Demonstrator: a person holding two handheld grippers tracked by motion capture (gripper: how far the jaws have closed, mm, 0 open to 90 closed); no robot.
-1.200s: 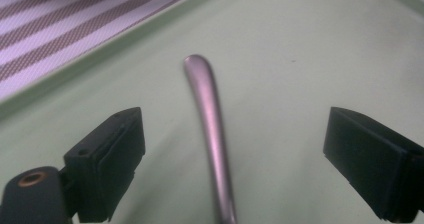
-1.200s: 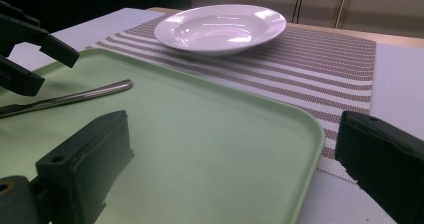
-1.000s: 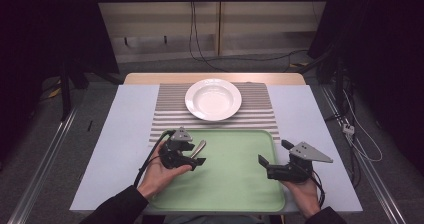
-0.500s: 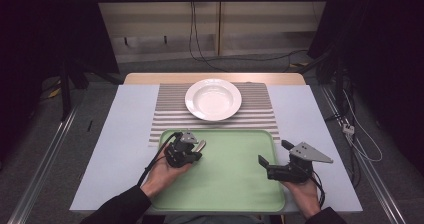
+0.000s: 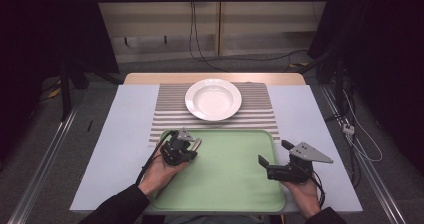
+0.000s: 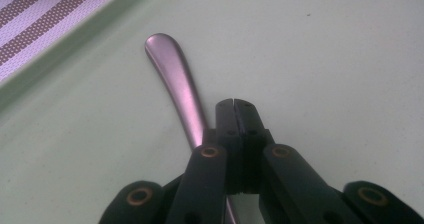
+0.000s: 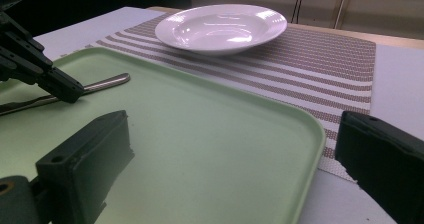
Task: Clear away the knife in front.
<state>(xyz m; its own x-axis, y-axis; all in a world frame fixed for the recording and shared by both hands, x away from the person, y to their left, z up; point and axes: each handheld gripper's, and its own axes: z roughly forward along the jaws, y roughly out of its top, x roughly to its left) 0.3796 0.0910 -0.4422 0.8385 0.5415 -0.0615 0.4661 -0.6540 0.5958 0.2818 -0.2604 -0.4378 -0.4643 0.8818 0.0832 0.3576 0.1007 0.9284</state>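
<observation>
Our left gripper sits at the near left corner of the green tray, tilted down toward its floor. In the left gripper view its two black jaws meet flat against each other with no gap between the tips, having just been closing. They look pressed together on the metal handle, which runs up from under them and out past their left side. How much of the handle sits between the pads we cannot tell, since the jaws cover that part.

The handle is the thing we are working on. It is a slim piece of cutlery, smooth, grey, with a dull shine and a faint purple cast under the light. It widens toward a rounded, slightly upturned end. That end points toward the tray's raised rim and the striped mat beyond. In the right gripper view the same handle lies low over the tray floor, sticking out past the left gripper's tip. Which kind of cutlery it is we cannot tell, because the working end is hidden.

Our right gripper hangs over the tray's right edge, jaws spread wide with nothing between them.

Farther out, a white deep plate rests on the striped mat, well apart from the tray.
</observation>
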